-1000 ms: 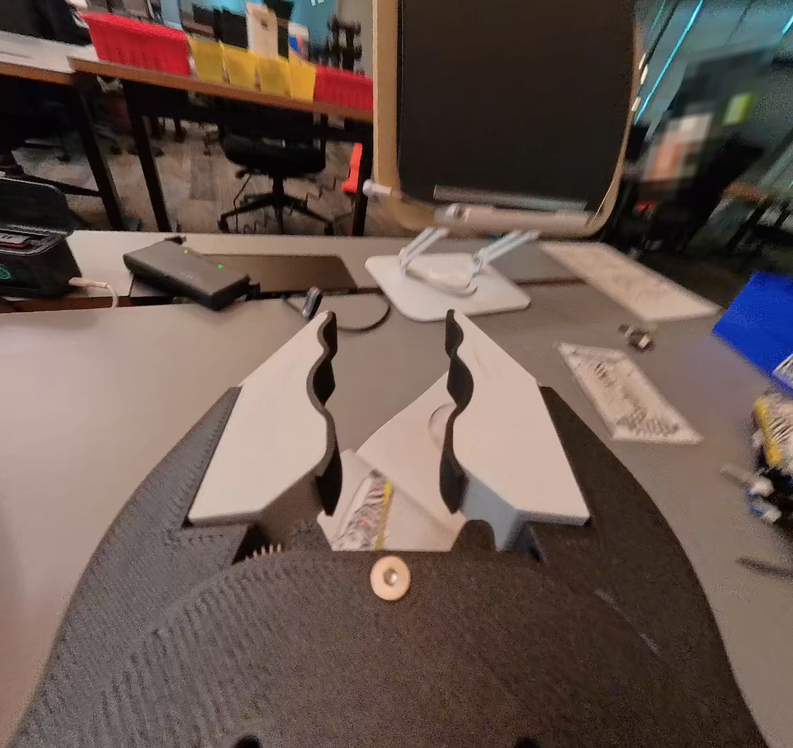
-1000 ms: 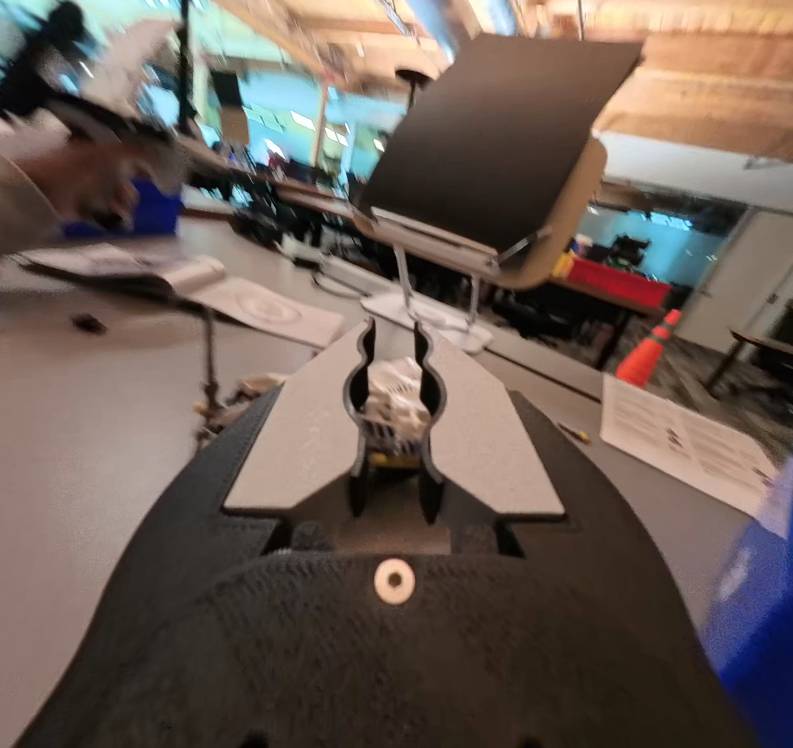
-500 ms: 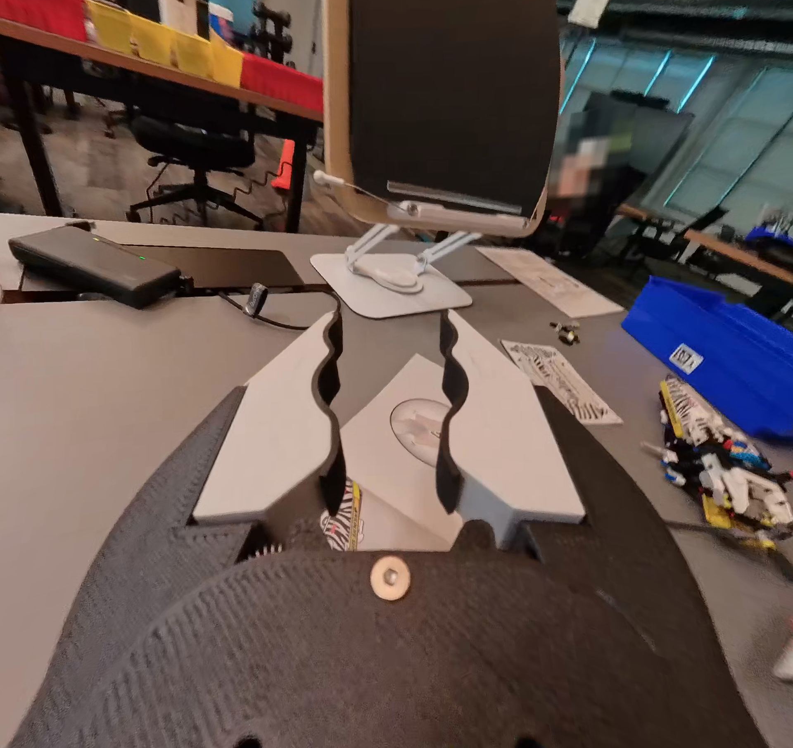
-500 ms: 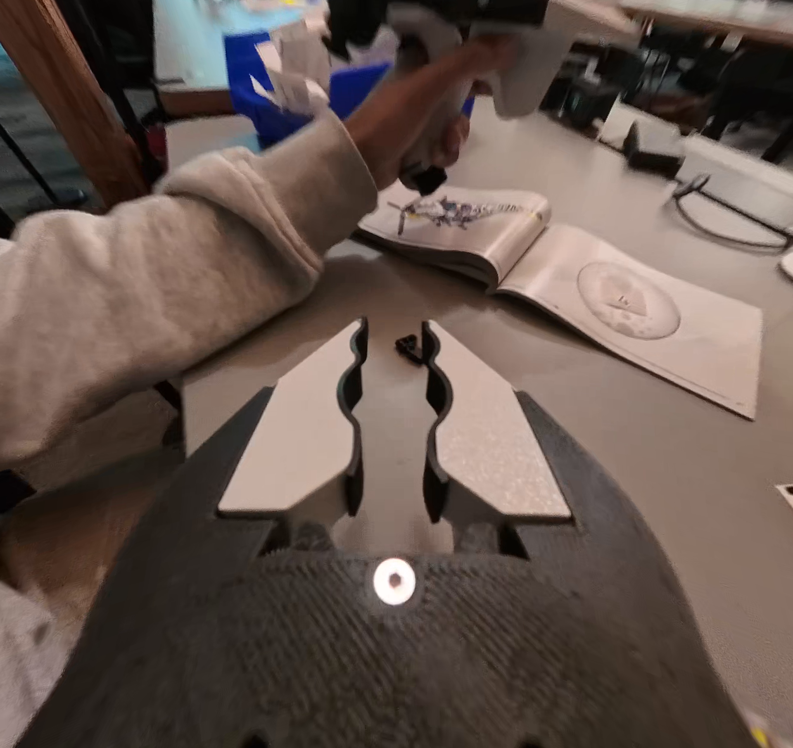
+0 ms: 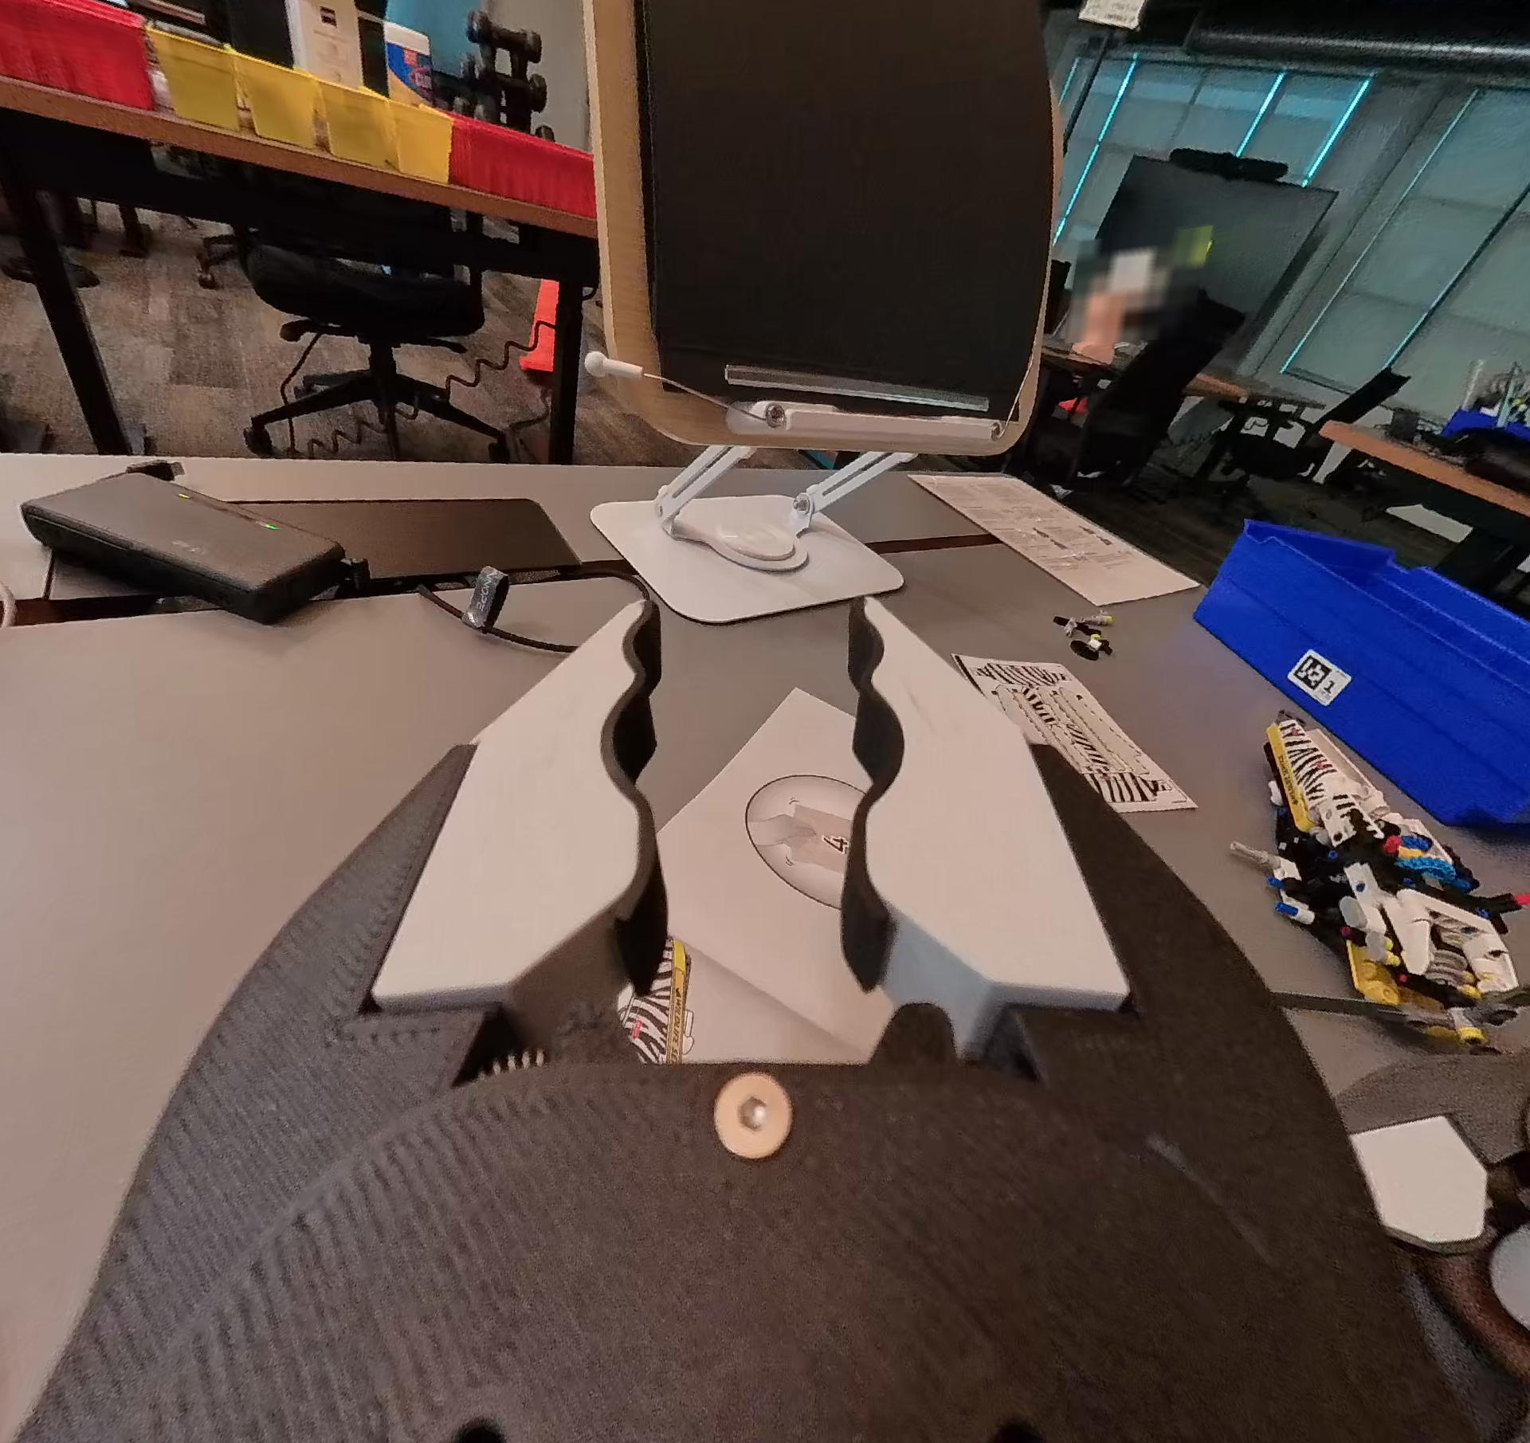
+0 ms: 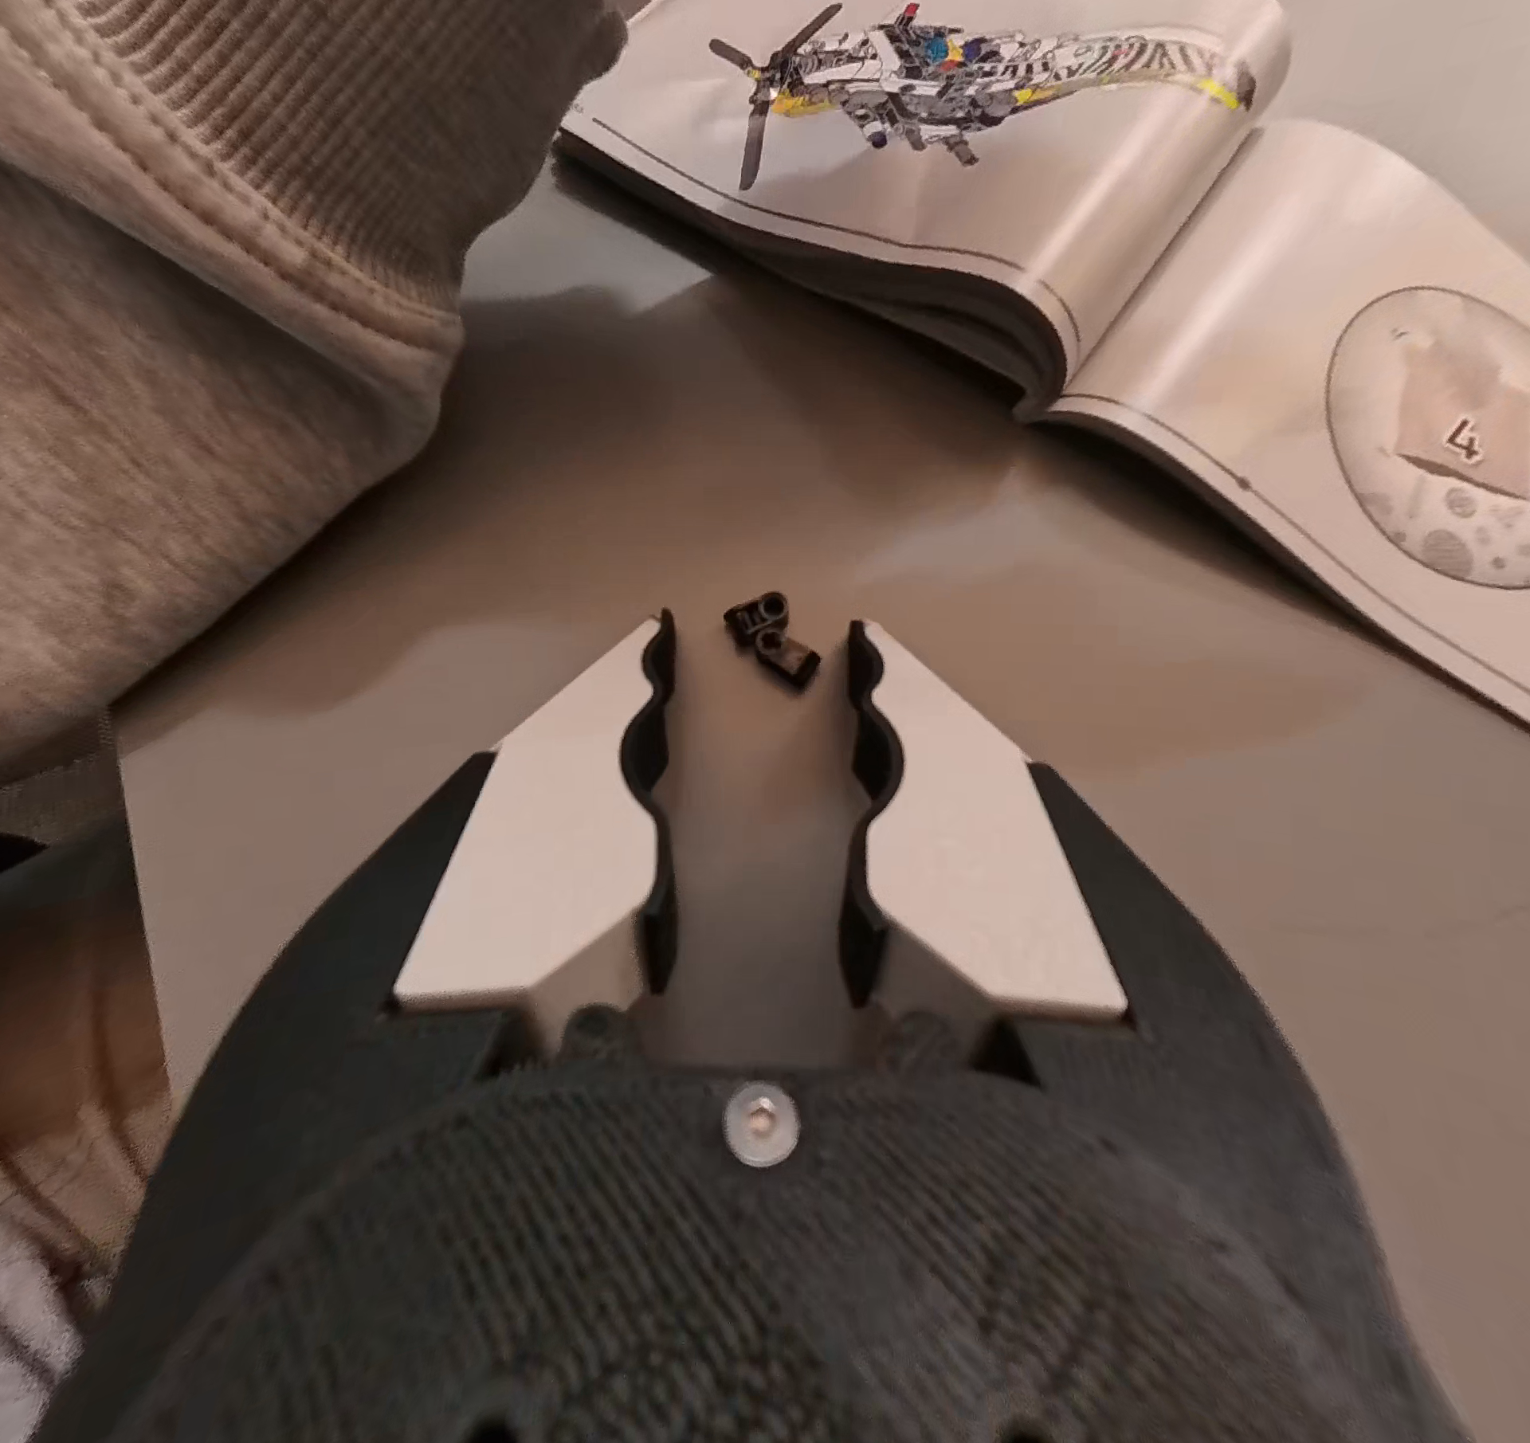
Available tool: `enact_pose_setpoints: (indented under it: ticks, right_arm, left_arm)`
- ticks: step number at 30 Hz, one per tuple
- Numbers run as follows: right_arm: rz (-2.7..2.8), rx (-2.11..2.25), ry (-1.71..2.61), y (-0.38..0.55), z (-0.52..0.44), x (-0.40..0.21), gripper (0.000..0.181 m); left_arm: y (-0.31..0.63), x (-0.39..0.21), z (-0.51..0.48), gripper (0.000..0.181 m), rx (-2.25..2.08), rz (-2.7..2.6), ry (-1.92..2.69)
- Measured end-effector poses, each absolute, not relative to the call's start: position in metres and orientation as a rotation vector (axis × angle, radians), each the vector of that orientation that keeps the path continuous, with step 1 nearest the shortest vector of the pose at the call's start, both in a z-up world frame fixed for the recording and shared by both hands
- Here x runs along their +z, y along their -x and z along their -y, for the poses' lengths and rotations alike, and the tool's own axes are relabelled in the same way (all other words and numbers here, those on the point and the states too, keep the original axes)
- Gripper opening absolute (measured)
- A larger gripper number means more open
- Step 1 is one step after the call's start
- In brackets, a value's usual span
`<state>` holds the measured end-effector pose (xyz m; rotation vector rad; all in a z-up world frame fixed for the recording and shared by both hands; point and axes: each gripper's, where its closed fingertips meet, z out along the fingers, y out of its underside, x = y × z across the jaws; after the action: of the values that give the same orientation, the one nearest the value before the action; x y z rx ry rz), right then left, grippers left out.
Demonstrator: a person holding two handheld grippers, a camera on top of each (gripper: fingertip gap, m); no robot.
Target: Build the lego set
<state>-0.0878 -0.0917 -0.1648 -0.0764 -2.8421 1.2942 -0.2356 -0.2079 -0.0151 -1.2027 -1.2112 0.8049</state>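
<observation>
Smooth grey counter (image 6: 579, 493) | tiny knobbly black connector (image 6: 772, 642) lies between my right gripper (image 6: 755, 632) tips, jaws parted, untouched | left gripper (image 5: 753, 627) jaws wide, empty, above glossy booklet (image 5: 770, 849)

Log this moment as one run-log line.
right gripper: open, straddling small black lego connector piece on grey table | left gripper: open, empty, above open instruction booklet | part-built striped lego model: untouched

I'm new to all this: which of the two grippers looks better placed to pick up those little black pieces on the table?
The right gripper: open, with the small black pieces lying between its fingertips. The left gripper, also open, hangs over the booklet.
</observation>
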Motion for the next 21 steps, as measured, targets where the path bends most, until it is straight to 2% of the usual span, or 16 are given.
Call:
enact_pose_setpoints:
  ticks: [3, 6, 12, 15, 21]
  right_arm:
    - [2.842, 1.289, 0.026, 0.085, 0.095, -0.165, 0.031]
    - [2.862, 1.308, -0.020, 0.078, 0.096, -0.164, 0.013]
    - [2.781, 1.432, -0.014, 0.078, 0.088, -0.133, 0.013]
    - [2.624, 1.411, -0.020, 0.100, 0.065, -0.095, 0.014]
    - [2.205, 1.382, 0.203, 0.204, -0.047, 0.027, 0.014]
  left_arm:
    - [0.235, -0.015, 0.210, 0.045, 0.805, 1.215, 1.196]
    - [0.235, -0.016, 0.209, 0.045, 0.793, 1.216, 1.194]
    - [0.236, -0.018, 0.207, 0.045, 0.790, 1.216, 1.211]
    - [0.237, -0.021, 0.205, 0.045, 0.778, 1.219, 1.224]
    - [0.238, -0.022, 0.202, 0.045, 0.785, 1.216, 1.241]
